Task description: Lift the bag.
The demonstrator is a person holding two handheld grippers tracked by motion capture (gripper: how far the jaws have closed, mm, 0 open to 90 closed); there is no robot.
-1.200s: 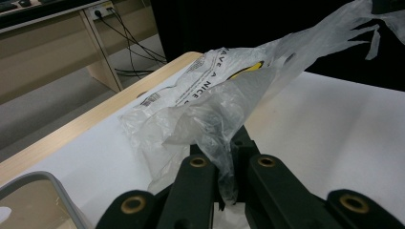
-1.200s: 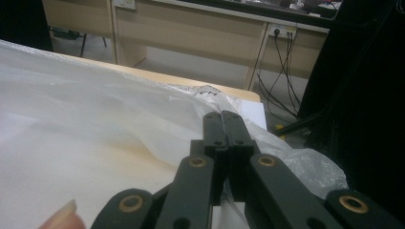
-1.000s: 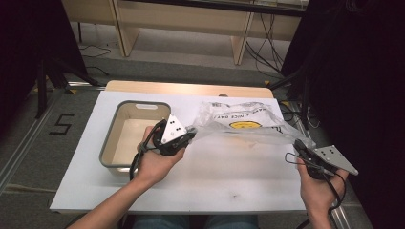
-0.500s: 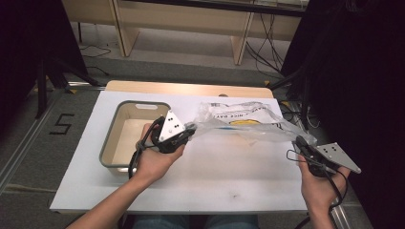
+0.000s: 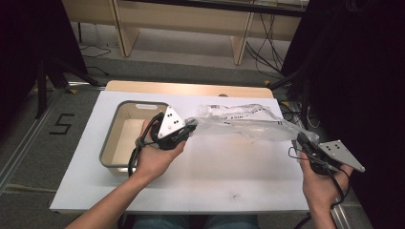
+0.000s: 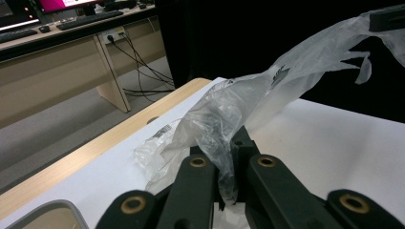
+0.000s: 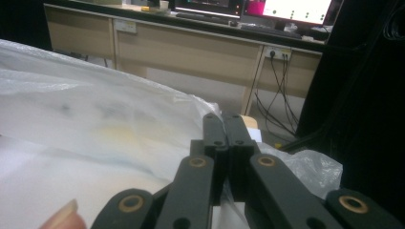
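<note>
White and wide, the surface (image 5: 215,181) holds a grey bin (image 5: 111,138) on its left side. Next to the bin, a clear plastic bag (image 5: 243,125) is stretched across the far half of the surface, pulled between two grippers. The left gripper (image 5: 190,125) is clamped on the bag's left end, just beside the bin. The right gripper (image 5: 302,139) is clamped on the bag's right end, near the surface's right edge. In the left gripper view, the bag (image 6: 224,119) is bunched between the jaws.
</note>
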